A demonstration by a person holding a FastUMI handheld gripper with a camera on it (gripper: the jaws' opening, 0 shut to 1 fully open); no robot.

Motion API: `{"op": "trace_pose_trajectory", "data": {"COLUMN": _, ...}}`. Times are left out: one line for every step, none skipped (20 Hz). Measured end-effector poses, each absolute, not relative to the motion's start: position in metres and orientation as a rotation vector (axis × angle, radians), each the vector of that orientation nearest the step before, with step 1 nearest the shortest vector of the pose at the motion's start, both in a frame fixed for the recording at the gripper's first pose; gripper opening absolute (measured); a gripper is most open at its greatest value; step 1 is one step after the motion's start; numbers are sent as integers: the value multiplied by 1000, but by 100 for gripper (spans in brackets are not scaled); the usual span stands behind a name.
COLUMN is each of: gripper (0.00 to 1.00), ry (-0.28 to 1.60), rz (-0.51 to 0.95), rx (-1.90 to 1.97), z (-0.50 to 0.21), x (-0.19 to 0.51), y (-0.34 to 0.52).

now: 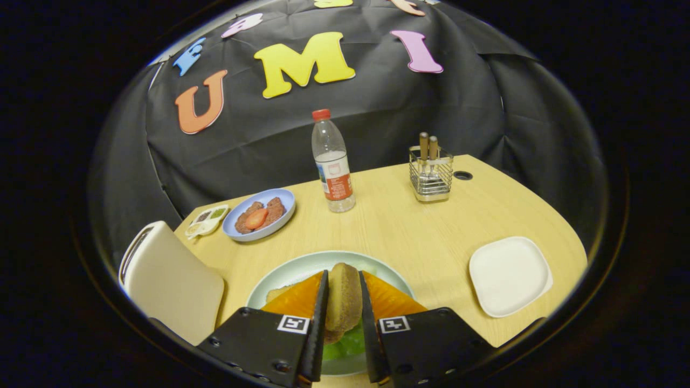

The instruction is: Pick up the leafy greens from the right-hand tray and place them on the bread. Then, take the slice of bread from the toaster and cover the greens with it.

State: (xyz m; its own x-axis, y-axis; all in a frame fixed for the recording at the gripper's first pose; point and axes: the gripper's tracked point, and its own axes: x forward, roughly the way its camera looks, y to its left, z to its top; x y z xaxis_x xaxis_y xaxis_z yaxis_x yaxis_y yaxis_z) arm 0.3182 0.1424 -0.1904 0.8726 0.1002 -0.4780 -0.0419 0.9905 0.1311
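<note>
The tool (343, 302) holds a slice of bread (344, 296) on its edge, with both fingers pressed on its sides; under it the leafy greens (345, 345) lie on a pale green plate (302, 268) on the bench (409, 226); the toaster (170, 280) stands just left of the plate, and a white square tray (509, 275) lies at the right; farther off are a blue plate (260, 214) with meat and a tomato slice, a water bottle (332, 161) and a wire holder (430, 175).

No legible text — the bottle (332, 161) label is too small.
</note>
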Motion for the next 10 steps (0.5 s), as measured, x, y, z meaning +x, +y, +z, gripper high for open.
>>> {"op": "trace_pose_trajectory", "data": {"gripper": 37, "ry": 500, "rz": 60, "rx": 95, "z": -191, "x": 318, "y": 139}}
{"op": "trace_pose_trajectory", "data": {"gripper": 41, "ry": 501, "rz": 59, "rx": 78, "z": -193, "x": 318, "y": 140}}
{"op": "trace_pose_trajectory", "data": {"gripper": 41, "ry": 500, "rz": 41, "rx": 51, "z": -194, "x": 318, "y": 136}}
{"op": "trace_pose_trajectory", "data": {"gripper": 44, "ry": 494, "rz": 29, "rx": 27, "z": -195, "x": 316, "y": 133}}
{"op": "trace_pose_trajectory", "data": {"gripper": 47, "ry": 492, "rz": 27, "rx": 14, "z": -197, "x": 314, "y": 134}}
{"op": "trace_pose_trajectory", "data": {"gripper": 49, "ry": 491, "rz": 17, "rx": 1, "z": -199, "x": 313, "y": 132}}
{"op": "trace_pose_trajectory", "data": {"gripper": 52, "ry": 486, "rz": 6, "rx": -12, "z": -199, "x": 312, "y": 131}}
{"op": "trace_pose_trajectory", "data": {"gripper": 55, "ry": 483, "rz": 4, "rx": -19, "z": -201, "x": 310, "y": 130}}
{"op": "trace_pose_trajectory", "data": {"gripper": 58, "ry": 483, "rz": 4, "rx": -19, "z": -201, "x": 307, "y": 131}}
{"op": "trace_pose_trajectory", "data": {"gripper": 61, "ry": 484, "rz": 3, "rx": -16, "z": -200, "x": 304, "y": 133}}
